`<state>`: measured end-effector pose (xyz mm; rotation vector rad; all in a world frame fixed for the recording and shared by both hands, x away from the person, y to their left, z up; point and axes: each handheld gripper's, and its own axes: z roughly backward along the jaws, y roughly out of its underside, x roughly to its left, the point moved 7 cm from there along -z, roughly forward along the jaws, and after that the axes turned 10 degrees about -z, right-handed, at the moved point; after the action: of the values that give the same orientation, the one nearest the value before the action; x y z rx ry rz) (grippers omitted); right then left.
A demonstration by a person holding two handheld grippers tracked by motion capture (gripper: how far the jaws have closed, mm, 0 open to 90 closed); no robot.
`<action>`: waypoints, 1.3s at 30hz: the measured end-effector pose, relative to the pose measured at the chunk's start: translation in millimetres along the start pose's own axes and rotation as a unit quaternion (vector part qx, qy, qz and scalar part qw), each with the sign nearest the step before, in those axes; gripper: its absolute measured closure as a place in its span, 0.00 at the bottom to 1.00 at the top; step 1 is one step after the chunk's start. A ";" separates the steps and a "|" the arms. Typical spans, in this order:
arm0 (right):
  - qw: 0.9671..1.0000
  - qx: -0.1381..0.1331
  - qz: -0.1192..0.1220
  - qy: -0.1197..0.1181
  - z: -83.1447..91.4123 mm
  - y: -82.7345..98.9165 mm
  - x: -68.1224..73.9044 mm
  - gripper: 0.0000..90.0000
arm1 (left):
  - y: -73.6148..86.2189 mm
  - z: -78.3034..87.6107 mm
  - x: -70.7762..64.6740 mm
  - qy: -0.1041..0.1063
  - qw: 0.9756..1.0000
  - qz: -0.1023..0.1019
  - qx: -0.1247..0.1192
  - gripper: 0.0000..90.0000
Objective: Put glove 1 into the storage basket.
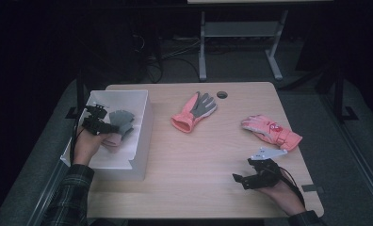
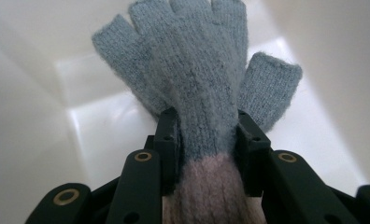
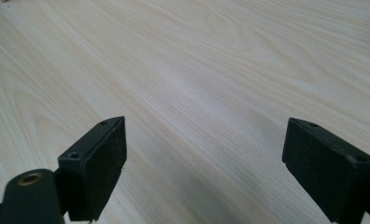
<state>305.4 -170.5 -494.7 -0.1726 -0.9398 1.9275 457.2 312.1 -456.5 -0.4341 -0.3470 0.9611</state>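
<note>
Work in hand: I am setting a grey knitted glove (image 2: 197, 79) into the white bin (image 1: 140, 136), as I judge it.
My left gripper (image 2: 206, 140): pinching the glove across its narrow waist, where the grey knit meets the pinkish cuff; both pads press into the wool.
My right gripper (image 3: 204, 163): spread wide over bare table (image 3: 211, 70), nothing between the pads, resting near my side of the tabletop.
Where the glove is: straight ahead of my left jaws, its short fingers fanned out beyond the pads, hanging inside the bin with the white floor and walls behind it. Whether the fingertips touch the floor I cannot tell.
How it should handle: light, soft and floppy, I judge; it sags and folds round the pads, cannot break, and the fuzzy wool should not slip.
Where to hold: the waist just ahead of the cuff, as now, seems best; the knit bunches there and gives the pads something thick.
Count, grey knitted gloves: one.
Count, pink ski gloves: two, one grey-palmed glove (image 1: 194, 112) far off to the right of my left gripper, one pink glove (image 1: 271, 132) just beyond my right gripper.
Count, bins: one.
Count, grippers: two.
</note>
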 end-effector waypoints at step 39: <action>1.000 0.002 0.000 0.001 0.8 0.9 0.2 0.15 | -52.1 59.2 -43.1 0.066 0.993 -0.019 -0.098 0.16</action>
<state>304.2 -171.0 -494.7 -0.1714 -0.9353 1.9291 443.5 261.6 -383.4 -0.6642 -0.3292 0.8601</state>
